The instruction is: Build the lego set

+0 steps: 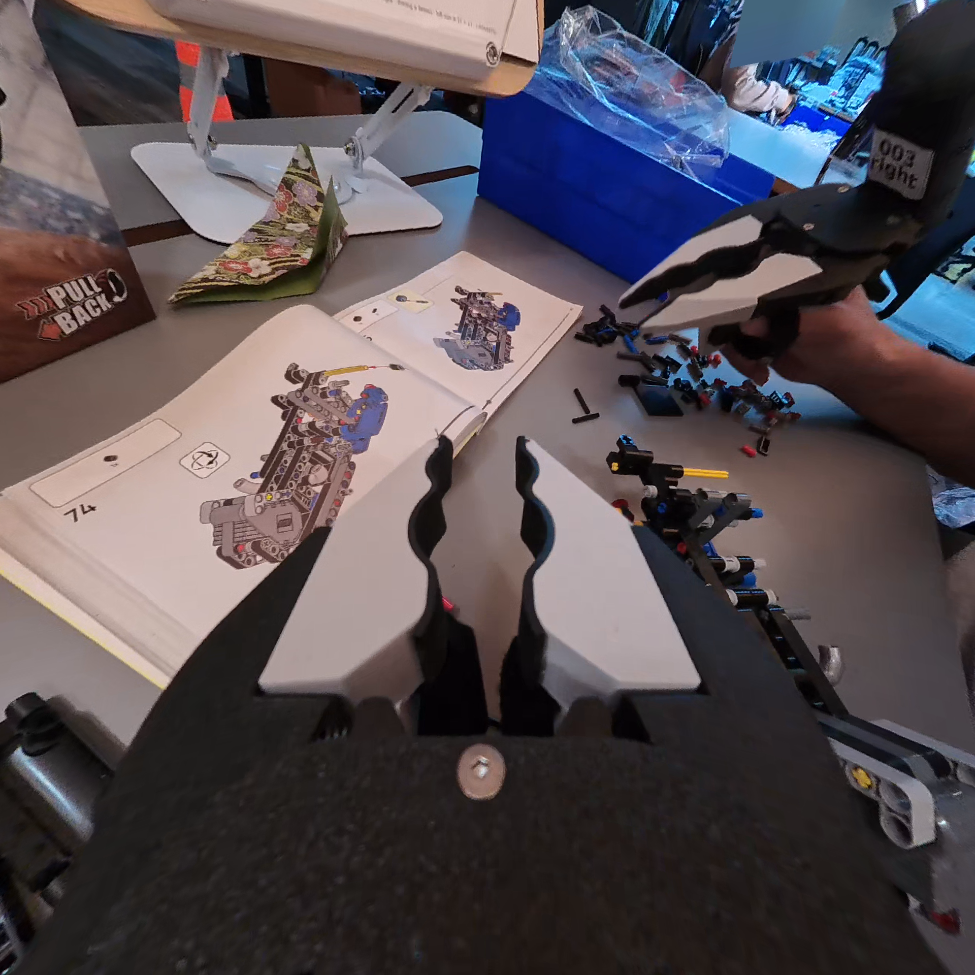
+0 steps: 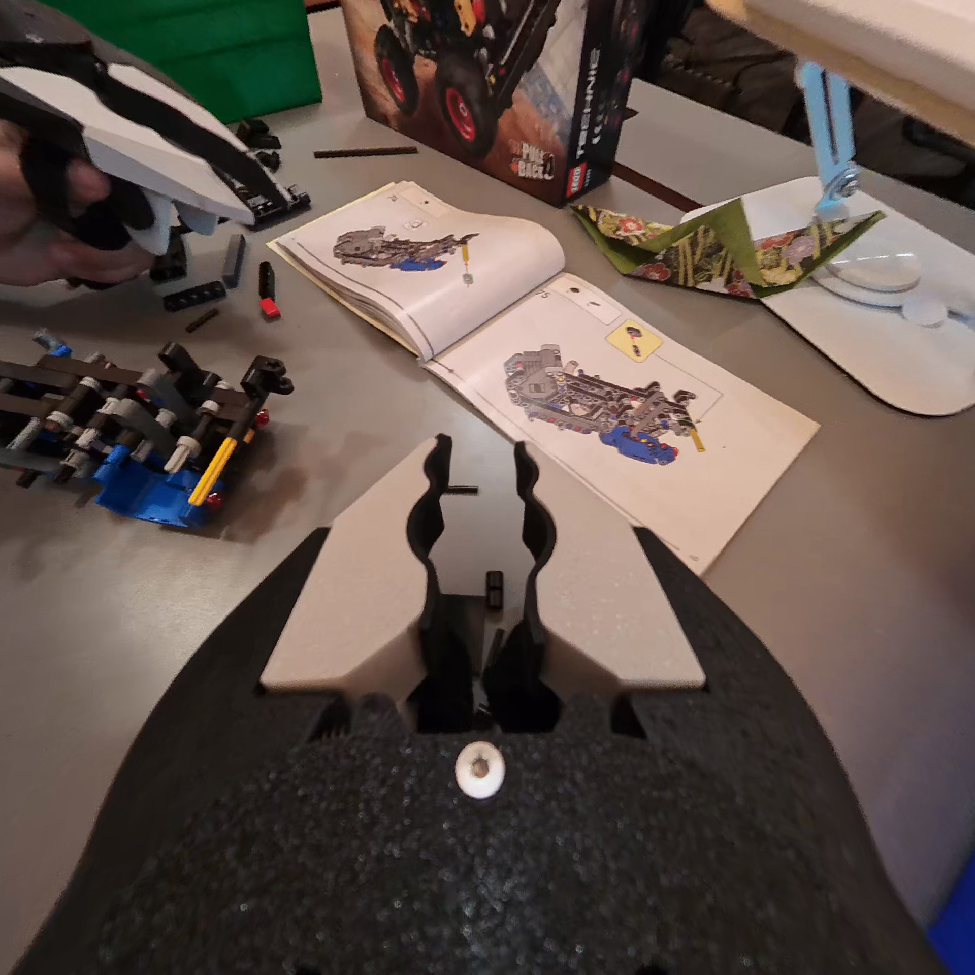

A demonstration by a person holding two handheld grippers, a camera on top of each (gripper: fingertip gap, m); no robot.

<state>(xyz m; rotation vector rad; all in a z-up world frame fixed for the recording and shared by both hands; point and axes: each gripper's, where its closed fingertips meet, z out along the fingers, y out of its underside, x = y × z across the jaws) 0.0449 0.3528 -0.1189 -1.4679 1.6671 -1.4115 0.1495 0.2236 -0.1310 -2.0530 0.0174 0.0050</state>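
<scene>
Both claws, left claw point(image 1: 483, 448) and right claw point(image 2: 481, 448), are a bit open and empty, so gently pick one small piece point(image 2: 494, 590) under the right claw.

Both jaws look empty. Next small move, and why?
Probably lower the right gripper onto the small black pin lying between its open jaws and close. The left gripper is open too, holding nothing, and the partly built model sits untouched on the table.
</scene>
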